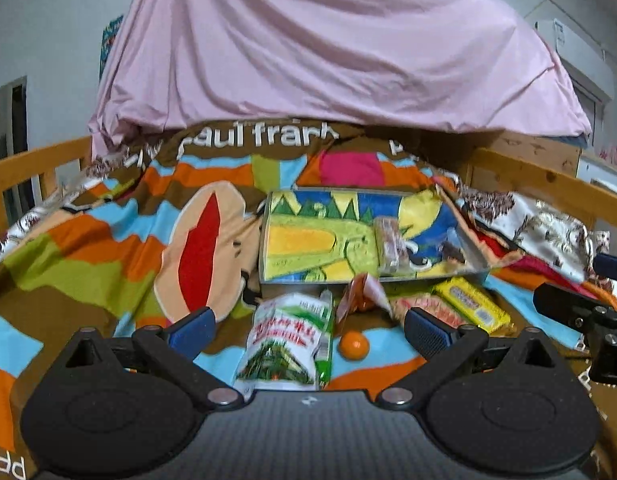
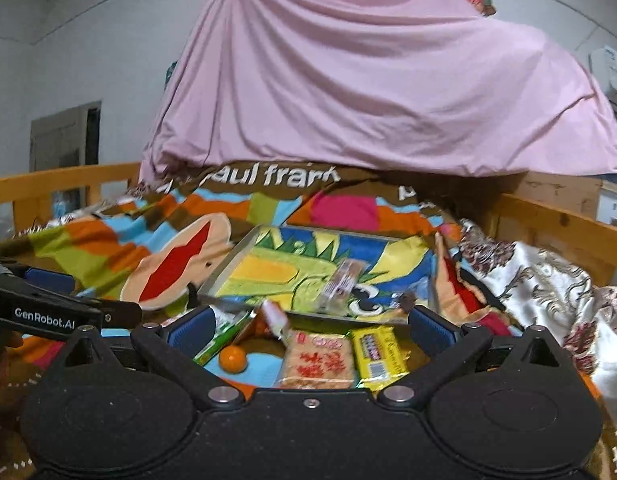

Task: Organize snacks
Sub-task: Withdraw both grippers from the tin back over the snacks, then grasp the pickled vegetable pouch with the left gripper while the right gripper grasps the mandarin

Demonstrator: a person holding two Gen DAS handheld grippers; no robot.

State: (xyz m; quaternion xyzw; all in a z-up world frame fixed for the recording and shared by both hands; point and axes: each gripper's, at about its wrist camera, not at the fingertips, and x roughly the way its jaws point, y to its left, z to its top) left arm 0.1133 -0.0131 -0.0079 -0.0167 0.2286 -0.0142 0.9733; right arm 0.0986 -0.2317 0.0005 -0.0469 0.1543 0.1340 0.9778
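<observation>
A bright striped blanket [image 1: 108, 240] covers a bed with wooden rails [image 2: 548, 216]. A big pink sheet [image 1: 328, 60] hangs behind. Both the left gripper [image 1: 308, 326] and right gripper [image 2: 308, 326] are wide apart, holding nothing. Snack packets [image 2: 320, 360] lie just before a colourful flat tray [image 1: 308, 240].

Left gripper [image 1: 308, 330] jaws apart above green-white pouch [image 1: 286, 346].

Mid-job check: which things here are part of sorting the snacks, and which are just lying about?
For the job: tray, bar in tray, green pouch, orange ball, red-print pack, yellow pack, torn wrapper.

Lying about: bedspread, pink sheet, bed rail.
</observation>
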